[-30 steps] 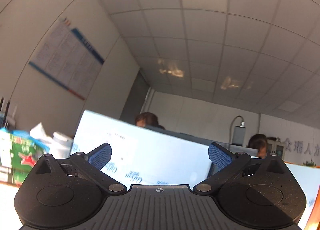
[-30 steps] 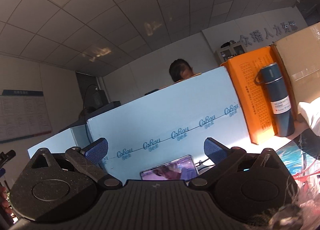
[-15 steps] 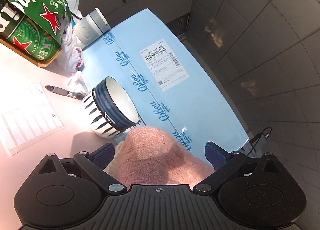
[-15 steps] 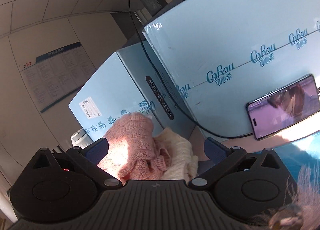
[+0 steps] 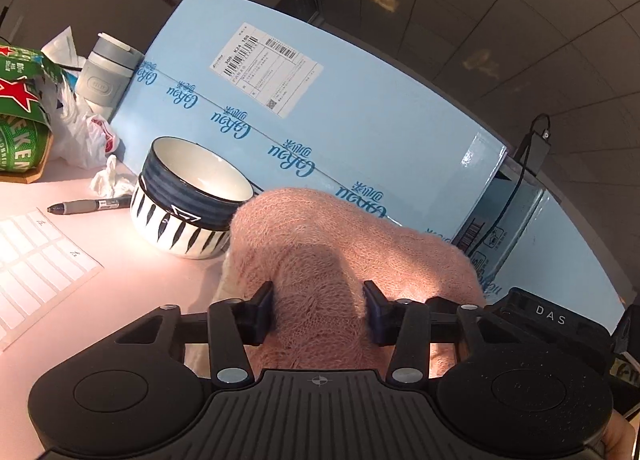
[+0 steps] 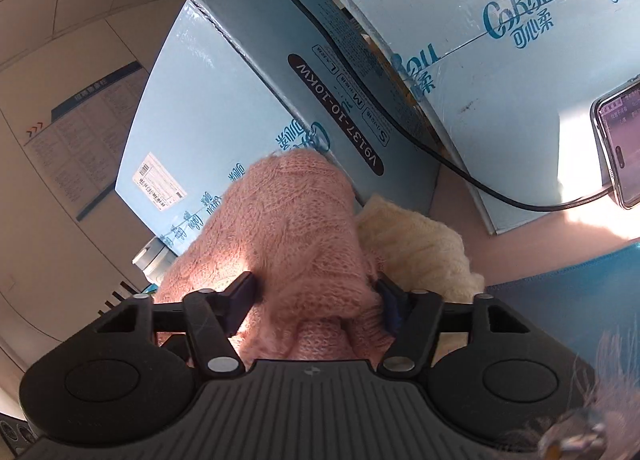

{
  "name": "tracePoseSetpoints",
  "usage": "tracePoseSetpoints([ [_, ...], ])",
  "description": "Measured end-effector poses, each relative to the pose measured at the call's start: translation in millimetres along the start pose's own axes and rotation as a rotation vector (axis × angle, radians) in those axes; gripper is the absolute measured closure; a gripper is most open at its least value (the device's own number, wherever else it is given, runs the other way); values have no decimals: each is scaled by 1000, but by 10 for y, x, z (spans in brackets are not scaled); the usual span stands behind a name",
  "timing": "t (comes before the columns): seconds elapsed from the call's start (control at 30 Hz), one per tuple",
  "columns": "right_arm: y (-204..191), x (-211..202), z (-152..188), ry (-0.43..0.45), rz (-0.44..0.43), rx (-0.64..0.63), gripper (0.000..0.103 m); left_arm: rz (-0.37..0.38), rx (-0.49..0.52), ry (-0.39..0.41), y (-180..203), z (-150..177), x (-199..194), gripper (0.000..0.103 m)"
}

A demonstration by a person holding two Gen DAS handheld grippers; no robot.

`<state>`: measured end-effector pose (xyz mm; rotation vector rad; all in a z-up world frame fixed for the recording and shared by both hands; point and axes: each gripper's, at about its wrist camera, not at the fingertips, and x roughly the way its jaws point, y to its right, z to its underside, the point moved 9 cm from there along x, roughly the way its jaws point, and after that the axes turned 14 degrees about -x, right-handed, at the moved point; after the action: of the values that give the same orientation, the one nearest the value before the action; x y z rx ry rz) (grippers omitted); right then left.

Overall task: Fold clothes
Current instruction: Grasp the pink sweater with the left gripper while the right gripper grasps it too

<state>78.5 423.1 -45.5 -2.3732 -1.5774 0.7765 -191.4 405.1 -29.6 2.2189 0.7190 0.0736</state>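
Two grippers, one garment. From your left wrist view, your left gripper (image 5: 319,312) has its jaws clamped on a bunched fold of the pink sweater (image 5: 320,244), which is heaped on the table (image 5: 120,272) against the blue box (image 5: 360,108) — a striped bowl (image 5: 188,196) sits just beside it, a pen (image 5: 88,205) further left. From your right wrist view, your right gripper (image 6: 316,300) is likewise clenched on the pink sweater (image 6: 288,220); a cream knit (image 6: 420,244) lies touching it, and a phone (image 6: 620,148) leans against a box.
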Motion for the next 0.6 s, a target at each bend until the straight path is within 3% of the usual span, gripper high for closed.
tracePoseSetpoints([
  [0.07,-51,-64,-36,28,-7,-16,65,23,3,12,28,-15,-35,68],
  [0.2,-216,-284,-207,89,-113,4,69,83,0,34,102,-45,-116,70],
  [0.4,-412,-921,-471,202,-244,37,69,387,-44,71,386,-100,-387,70],
  [0.5,-425,-1365,-526,243,-279,33,70,544,-60,6,546,-44,-459,70],
  [0.6,-324,-1849,-448,264,-251,16,70,665,-16,-81,779,133,-548,70],
])
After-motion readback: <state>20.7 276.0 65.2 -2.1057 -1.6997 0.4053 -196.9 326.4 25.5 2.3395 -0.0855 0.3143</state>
